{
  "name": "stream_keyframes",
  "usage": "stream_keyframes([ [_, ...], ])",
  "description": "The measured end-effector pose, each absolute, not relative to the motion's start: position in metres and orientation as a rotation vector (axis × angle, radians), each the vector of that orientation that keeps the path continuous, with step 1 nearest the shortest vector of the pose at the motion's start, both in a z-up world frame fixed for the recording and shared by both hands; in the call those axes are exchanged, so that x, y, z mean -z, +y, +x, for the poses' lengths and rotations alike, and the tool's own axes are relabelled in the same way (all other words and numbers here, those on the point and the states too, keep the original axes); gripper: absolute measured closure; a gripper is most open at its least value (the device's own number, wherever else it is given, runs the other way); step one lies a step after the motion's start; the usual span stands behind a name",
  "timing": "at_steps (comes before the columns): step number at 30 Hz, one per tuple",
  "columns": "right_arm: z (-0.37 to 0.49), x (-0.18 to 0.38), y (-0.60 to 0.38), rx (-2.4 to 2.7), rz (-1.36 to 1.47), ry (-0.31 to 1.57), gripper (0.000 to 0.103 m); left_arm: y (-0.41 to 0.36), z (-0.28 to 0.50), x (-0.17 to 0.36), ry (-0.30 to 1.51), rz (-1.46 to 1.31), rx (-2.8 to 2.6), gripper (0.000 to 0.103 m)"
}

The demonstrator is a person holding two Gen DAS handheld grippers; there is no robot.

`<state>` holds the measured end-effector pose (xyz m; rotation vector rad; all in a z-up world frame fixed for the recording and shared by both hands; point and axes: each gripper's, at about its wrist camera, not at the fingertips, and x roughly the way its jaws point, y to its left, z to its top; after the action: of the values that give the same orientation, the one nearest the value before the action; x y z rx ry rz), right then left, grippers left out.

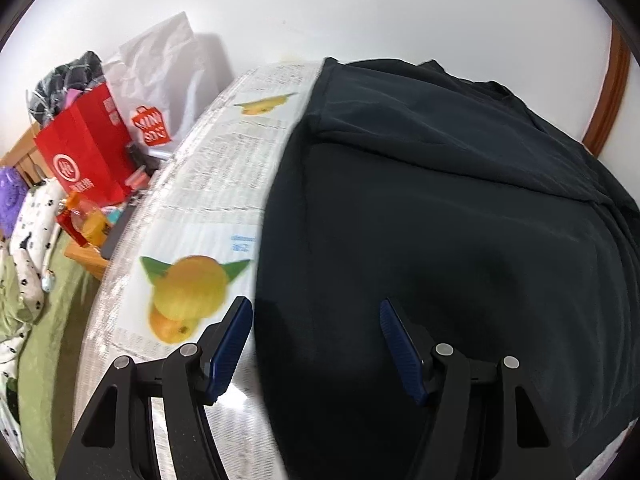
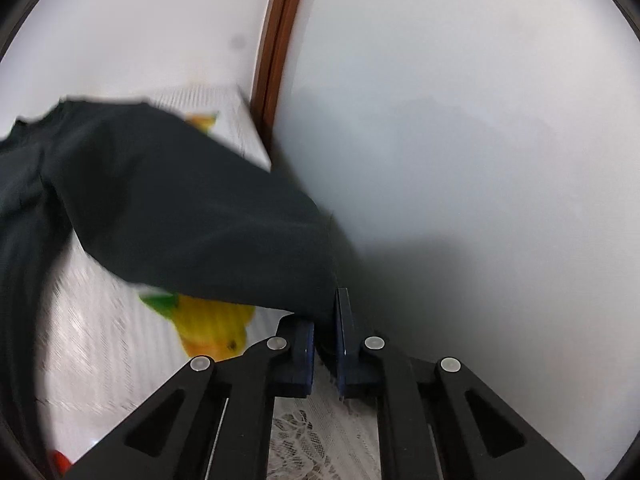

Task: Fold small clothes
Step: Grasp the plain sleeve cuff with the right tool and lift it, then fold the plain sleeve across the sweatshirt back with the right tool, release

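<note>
Right gripper (image 2: 325, 322) pinches the black garment (image 2: 168, 208)'s sleeve; left gripper (image 1: 316, 344) hovers open nearby. Fold it over smoothly.

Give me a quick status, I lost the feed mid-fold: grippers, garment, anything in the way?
Right gripper shut on dark garment edge. Left gripper open over it, gripping nothing. Garment spread on fruit-print tablecloth. Nothing in the way.

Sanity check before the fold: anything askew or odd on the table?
Nothing damaged or spilled. The dark garment lies rumpled, one corner pinched in the right gripper; the left gripper stands open over its near edge. Clutter is piled beyond the table's far edge.
</note>
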<state>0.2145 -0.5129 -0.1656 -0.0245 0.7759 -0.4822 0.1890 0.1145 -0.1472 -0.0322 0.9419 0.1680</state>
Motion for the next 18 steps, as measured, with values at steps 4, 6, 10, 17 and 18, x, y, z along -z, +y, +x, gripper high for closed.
stream_keyframes([
  [4, 0.208, 0.114, -0.489, 0.473, -0.012, 0.662, 0.096, 0.131, 0.189, 0.148, 0.926, -0.025, -0.208, 0.039],
  [6, 0.210, 0.086, -0.467, 0.418, 0.004, 0.619, 0.096, 0.139, 0.187, 0.150, 0.906, -0.037, -0.220, 0.039],
  [10, 0.223, 0.042, -0.403, 0.279, -0.003, 0.554, 0.096, 0.146, 0.185, 0.155, 0.893, -0.070, -0.169, 0.039],
  [17, 0.263, 0.007, -0.246, -0.002, -0.108, 0.476, 0.096, 0.145, 0.188, 0.162, 0.883, -0.082, -0.124, 0.036],
  [18, 0.270, 0.009, -0.218, -0.052, -0.121, 0.479, 0.096, 0.144, 0.188, 0.163, 0.881, -0.083, -0.121, 0.035],
])
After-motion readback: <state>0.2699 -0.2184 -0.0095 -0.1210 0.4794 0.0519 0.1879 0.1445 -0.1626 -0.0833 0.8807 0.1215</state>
